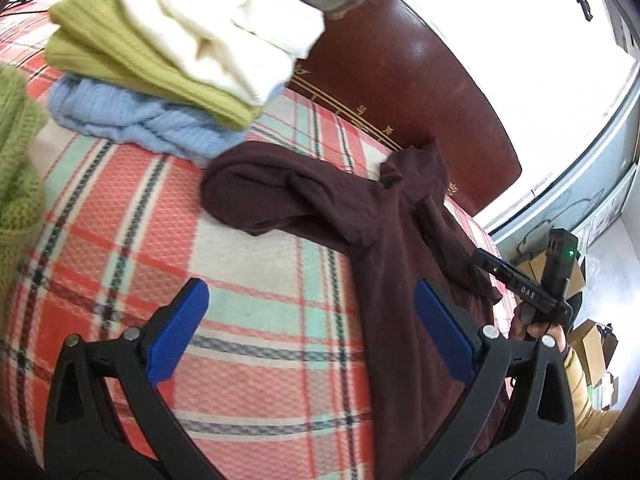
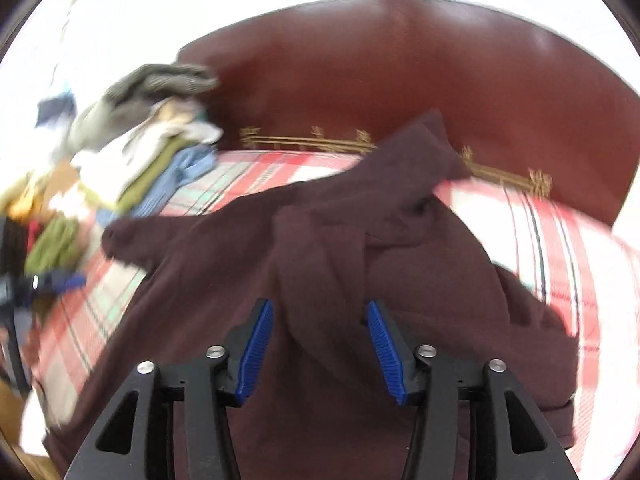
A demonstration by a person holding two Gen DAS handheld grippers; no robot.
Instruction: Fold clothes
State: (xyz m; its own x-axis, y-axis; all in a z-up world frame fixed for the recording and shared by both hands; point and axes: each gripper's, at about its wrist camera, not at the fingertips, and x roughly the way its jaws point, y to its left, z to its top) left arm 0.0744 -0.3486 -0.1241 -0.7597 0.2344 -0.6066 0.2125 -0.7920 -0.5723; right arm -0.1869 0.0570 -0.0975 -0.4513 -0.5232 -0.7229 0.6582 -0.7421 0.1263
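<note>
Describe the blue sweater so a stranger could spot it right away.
Find the plaid blanket on the bed, then the stack of folded clothes near the headboard. The blue sweater lies at the very bottom, under an olive one and a cream one.

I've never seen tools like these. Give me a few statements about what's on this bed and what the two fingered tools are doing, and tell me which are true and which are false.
1. A dark maroon garment lies spread on the plaid blanket. True.
2. The left gripper is clamped shut on the garment. False: its blue fingers stand wide apart, holding nothing.
3. A stack of folded clothes sits near the dark red headboard. True.
4. In that stack, the blue knit is on top. False: it lies at the bottom, under the olive-green piece and the cream one.
5. The right gripper is open over the maroon garment. True.
</note>
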